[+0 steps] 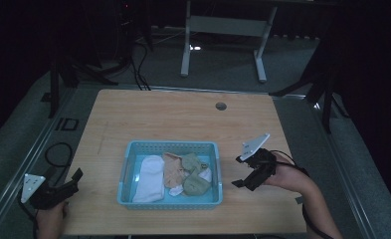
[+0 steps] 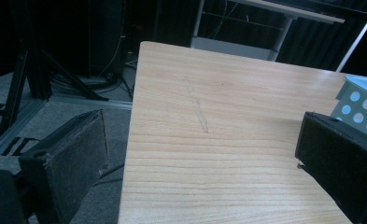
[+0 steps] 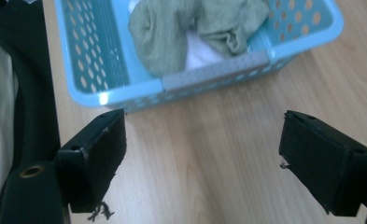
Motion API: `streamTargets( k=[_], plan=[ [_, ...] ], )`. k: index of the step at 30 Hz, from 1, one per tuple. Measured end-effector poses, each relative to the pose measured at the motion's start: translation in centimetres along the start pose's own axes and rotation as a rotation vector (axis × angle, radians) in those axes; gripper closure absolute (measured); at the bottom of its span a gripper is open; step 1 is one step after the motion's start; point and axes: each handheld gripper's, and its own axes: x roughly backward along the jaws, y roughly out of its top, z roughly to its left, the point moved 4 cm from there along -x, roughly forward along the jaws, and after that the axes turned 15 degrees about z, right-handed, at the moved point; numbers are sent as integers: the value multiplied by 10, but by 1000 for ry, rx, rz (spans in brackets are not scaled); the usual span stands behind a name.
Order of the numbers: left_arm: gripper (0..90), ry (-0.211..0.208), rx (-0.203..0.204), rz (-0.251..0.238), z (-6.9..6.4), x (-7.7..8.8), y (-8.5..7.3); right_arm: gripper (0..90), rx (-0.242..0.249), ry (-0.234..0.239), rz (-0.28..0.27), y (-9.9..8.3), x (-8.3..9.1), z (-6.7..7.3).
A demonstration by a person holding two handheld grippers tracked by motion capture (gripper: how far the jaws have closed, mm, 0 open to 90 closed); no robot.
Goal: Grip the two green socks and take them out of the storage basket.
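Note:
A light blue perforated basket (image 1: 129,149) sits on the wooden table (image 1: 178,114), front of centre. It holds a white sock (image 1: 149,178), a peach sock (image 1: 173,169) and olive-green socks (image 1: 195,177). My right gripper (image 1: 241,180) hovers just right of the basket, open and holding nothing. In the right gripper view the basket (image 3: 209,71) and green socks (image 3: 172,32) lie just beyond the gripper (image 3: 204,149). My left gripper (image 1: 72,180) is open at the table's front left edge. In the left gripper view its fingers straddle the table edge, and a corner of the basket (image 2: 361,105) shows.
The table has a round cable hole (image 1: 221,106) near the back. Behind it stands a grey desk frame (image 1: 223,30) on the dark floor. Black stands and cables (image 1: 133,55) lie at the back left. A dark garment (image 3: 27,84) fills the right gripper view's left edge.

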Motion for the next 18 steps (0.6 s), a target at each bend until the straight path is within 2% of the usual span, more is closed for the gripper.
streamTargets(
  k=[3, 9, 18],
  plan=[
    [24, 0, 0, 0, 0, 0, 0, 158, 20, -5, -17, 11, 2, 0],
    [24, -3, -1, -1, 0, 0, 0, 158, 44, -12, -10, 27, 1, 1],
    [24, -6, -1, 0, 0, 0, 0, 158, 66, 9, 14, 47, -16, 4]
  ],
)
